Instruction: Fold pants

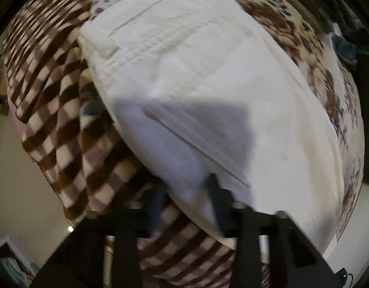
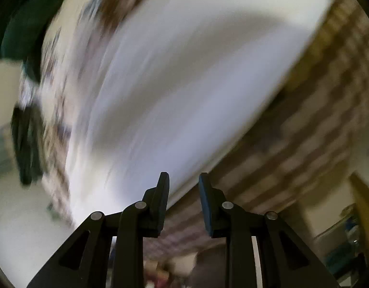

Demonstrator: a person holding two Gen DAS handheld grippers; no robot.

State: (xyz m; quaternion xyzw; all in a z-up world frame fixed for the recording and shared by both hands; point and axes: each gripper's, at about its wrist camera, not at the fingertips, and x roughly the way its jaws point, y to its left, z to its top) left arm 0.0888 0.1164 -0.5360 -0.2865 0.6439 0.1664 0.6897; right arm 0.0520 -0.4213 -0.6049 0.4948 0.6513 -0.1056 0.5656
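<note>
The white pants (image 1: 196, 72) lie folded in a broad band across the bed, with seams and a ribbed waistband showing. My left gripper (image 1: 185, 189) points down at their near lower edge. One blurred finger is over the checked blanket and the other over the white cloth, with the pants' edge in the gap; whether the pads press on it is not clear. In the right wrist view, heavily blurred, the pants (image 2: 184, 72) fill the middle. My right gripper (image 2: 183, 176) stands open just off their near edge with nothing between its fingers.
A brown-and-cream checked blanket (image 1: 52, 84) lies under the pants' left side and hangs over the bed's edge toward pale floor (image 1: 21, 168). A floral bedcover (image 1: 328, 91) lies on the right. Dark green cloth (image 2: 23, 24) sits at the bed's far side.
</note>
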